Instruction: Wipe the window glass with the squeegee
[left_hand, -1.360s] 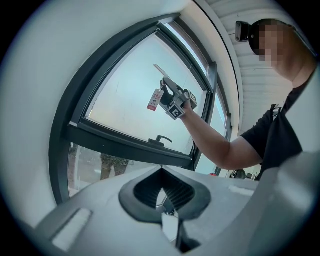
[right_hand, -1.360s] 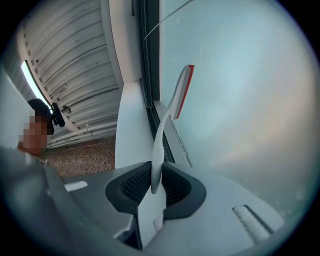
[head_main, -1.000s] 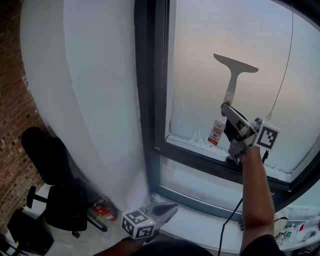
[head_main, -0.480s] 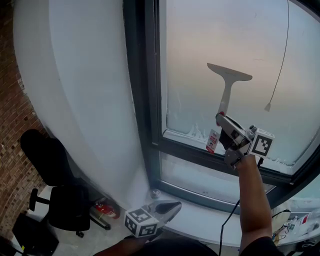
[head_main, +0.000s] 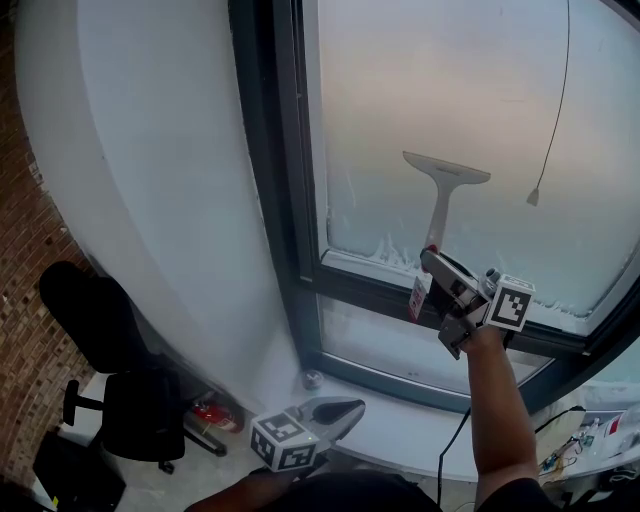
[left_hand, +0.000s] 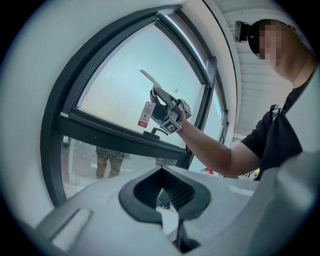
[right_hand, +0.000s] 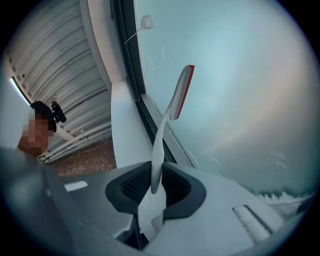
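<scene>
The right gripper (head_main: 432, 262) is raised to the window, and its fingers are clamped on the white handle of the squeegee (head_main: 441, 190). In the right gripper view the handle runs out from between the dark pads (right_hand: 175, 192) and curves up and away from the fingers. It ends in the blade, whose red-edged rubber lies against the window glass (right_hand: 240, 75). From the head view the blade sits level on the frosted pane, straight above the right fingers. It is a little above the lower bar of the dark window frame (head_main: 290, 200). A small red-and-white tag (head_main: 417, 297) hangs just beside those fingers, on their lower left. A thin cord (head_main: 557, 110) with a small pull at its end hangs down the glass, up and to the right of them.

The left gripper (head_main: 352, 409) is held low, well apart from the squeegee, over the white sill (head_main: 400, 430). Its fingers are drawn close together with nothing between them. In the left gripper view they point up toward the window, and the right gripper and its tag show far beyond their tips.

Far to the left of the left fingers a black chair (head_main: 120, 390) stands on the floor beside a brick wall (head_main: 20, 300).
</scene>
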